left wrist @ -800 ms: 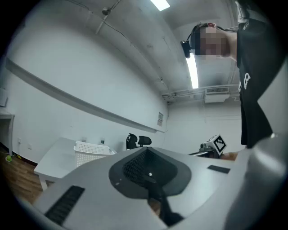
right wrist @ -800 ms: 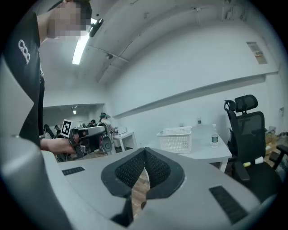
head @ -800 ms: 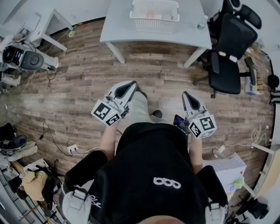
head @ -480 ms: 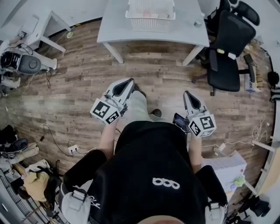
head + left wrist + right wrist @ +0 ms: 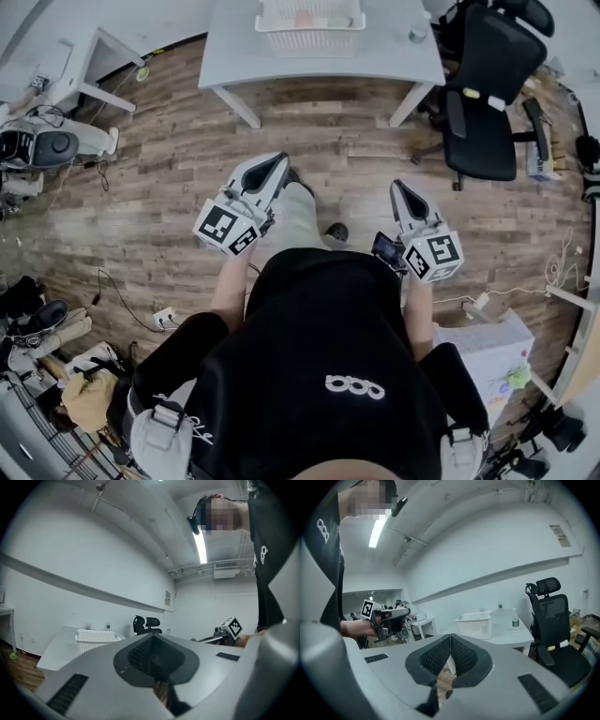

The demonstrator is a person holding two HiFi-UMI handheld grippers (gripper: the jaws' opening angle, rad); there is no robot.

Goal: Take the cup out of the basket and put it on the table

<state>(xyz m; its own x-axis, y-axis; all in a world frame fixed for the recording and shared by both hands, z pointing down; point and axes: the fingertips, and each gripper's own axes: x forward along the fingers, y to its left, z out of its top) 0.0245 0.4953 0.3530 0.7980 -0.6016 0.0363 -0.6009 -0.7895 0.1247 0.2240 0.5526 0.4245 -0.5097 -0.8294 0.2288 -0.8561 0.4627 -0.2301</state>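
A white mesh basket (image 5: 310, 26) stands on the grey table (image 5: 281, 61) far ahead at the top of the head view; pale things lie inside, and I cannot make out a cup. The basket (image 5: 475, 623) also shows in the right gripper view, and the basket (image 5: 95, 640) in the left gripper view. My left gripper (image 5: 278, 166) is shut and empty, held over the wooden floor well short of the table. My right gripper (image 5: 399, 189) is also shut with nothing between its jaws, beside my body.
A black office chair (image 5: 483, 89) stands right of the table, and a small bottle (image 5: 416, 35) sits on the table's right corner. A white side table (image 5: 80, 70) and a machine (image 5: 42, 150) are at the left. Cables and a box (image 5: 492, 352) lie on the floor.
The table and basket have slid toward the top edge of the head view. Both grippers stay shut and have shifted only slightly.
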